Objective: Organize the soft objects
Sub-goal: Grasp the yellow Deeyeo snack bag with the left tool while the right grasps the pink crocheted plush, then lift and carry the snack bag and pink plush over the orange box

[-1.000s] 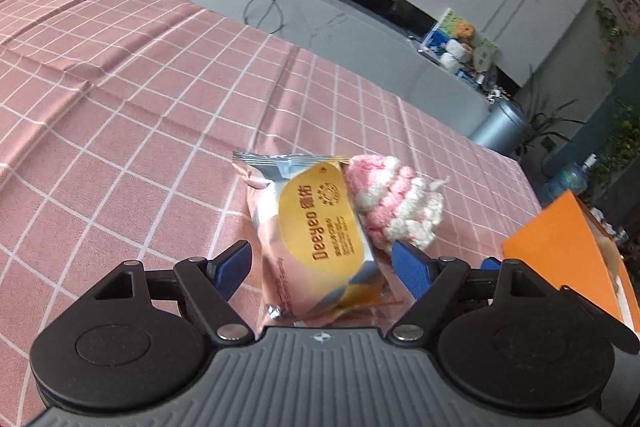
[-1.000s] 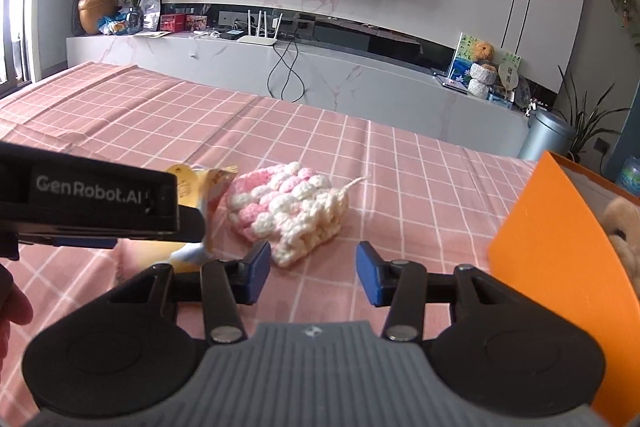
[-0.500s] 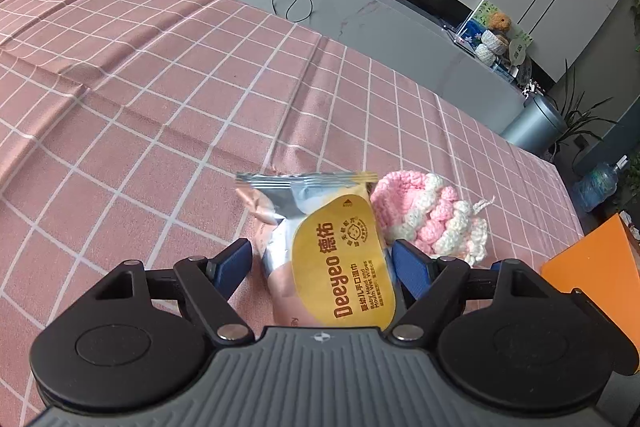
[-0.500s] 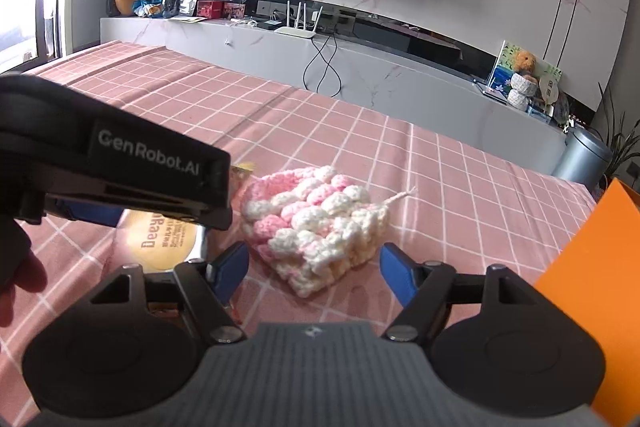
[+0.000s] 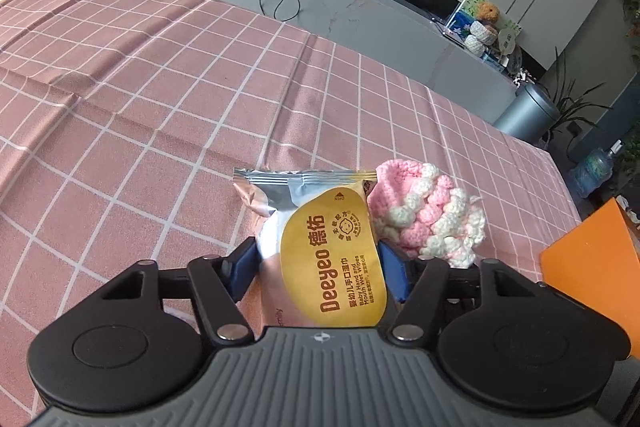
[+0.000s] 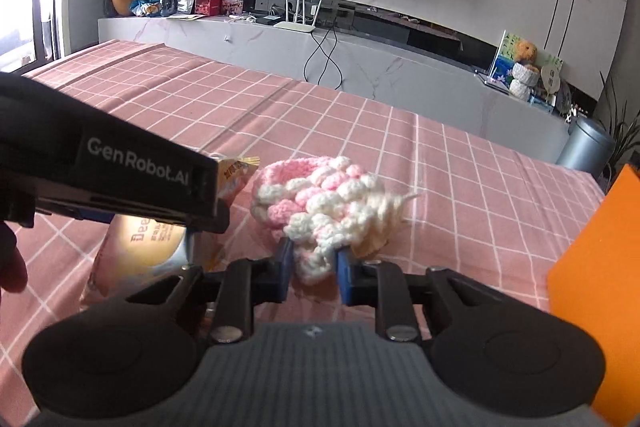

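A wet wipes pack (image 5: pixel 332 259) with a yellow "Deeyeo" label lies on the pink checked tablecloth (image 5: pixel 160 87). My left gripper (image 5: pixel 319 271) straddles it; its jaws are closing and the blue pads touch both sides of the pack. Right beside the pack sits a pink-and-white crocheted piece (image 5: pixel 428 219). In the right wrist view my right gripper (image 6: pixel 314 273) is closing on the near edge of the crocheted piece (image 6: pixel 320 195), with yarn pinched between the pads. The pack (image 6: pixel 136 251) shows there partly hidden under the left gripper's black housing.
An orange box (image 6: pixel 600 267) stands at the right edge of the table, also seen in the left wrist view as an orange box (image 5: pixel 588 267). A person's hand (image 6: pixel 12 267) shows at the far left. A grey marble TV bench runs behind the table.
Both grippers' jaws have narrowed: the left onto the wipes pack, the right from wide around the crocheted piece to pinching its near edge. The right gripper came closer to the piece.
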{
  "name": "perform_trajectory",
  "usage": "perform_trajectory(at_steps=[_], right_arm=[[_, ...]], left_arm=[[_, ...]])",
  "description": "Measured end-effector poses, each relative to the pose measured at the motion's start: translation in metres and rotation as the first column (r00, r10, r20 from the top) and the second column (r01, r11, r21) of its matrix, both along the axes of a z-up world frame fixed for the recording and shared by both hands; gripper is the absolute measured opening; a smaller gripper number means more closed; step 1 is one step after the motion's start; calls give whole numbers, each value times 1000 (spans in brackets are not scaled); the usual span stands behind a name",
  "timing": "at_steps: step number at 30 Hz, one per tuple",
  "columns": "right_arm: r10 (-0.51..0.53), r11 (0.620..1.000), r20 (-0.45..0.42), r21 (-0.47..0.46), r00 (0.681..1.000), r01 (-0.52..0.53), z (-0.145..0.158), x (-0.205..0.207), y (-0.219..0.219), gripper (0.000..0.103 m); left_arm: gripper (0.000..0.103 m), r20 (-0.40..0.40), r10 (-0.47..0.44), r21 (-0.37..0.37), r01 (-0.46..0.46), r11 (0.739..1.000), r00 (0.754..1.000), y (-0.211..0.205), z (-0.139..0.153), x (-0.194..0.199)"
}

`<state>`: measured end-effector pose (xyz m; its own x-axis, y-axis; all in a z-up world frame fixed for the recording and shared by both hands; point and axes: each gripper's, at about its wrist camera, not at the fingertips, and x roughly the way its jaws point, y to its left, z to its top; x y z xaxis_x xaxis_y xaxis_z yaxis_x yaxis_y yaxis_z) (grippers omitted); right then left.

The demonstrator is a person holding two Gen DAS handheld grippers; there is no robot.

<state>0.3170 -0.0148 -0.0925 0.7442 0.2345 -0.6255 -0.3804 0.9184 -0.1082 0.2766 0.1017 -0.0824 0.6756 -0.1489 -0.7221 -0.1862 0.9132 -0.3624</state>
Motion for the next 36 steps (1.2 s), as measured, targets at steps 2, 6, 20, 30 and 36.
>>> perform_trajectory(at_steps=[2, 6, 20, 30, 36], right_arm=[[4, 1000, -11, 5, 1000, -4, 2, -8, -1, 17], [1, 1000, -18, -5, 1000, -1, 10, -31, -6, 14], [-53, 998, -74, -42, 996, 50, 19, -144, -41, 14], [-35, 999, -69, -37, 997, 32, 25, -180, -46, 19], [-47, 999, -18, -18, 999, 47, 39, -185, -58, 51]], left_arm=[[66, 2, -10, 0, 10, 1000, 1000, 0, 1, -6], [65, -4, -46, 1, 46, 999, 999, 0, 2, -21], [65, -30, -219, 29, 220, 975, 975, -14, 6, -105], [66, -36, -224, 36, 225, 974, 974, -21, 7, -130], [86, -38, -184, 59, 186, 981, 982, -24, 12, -137]])
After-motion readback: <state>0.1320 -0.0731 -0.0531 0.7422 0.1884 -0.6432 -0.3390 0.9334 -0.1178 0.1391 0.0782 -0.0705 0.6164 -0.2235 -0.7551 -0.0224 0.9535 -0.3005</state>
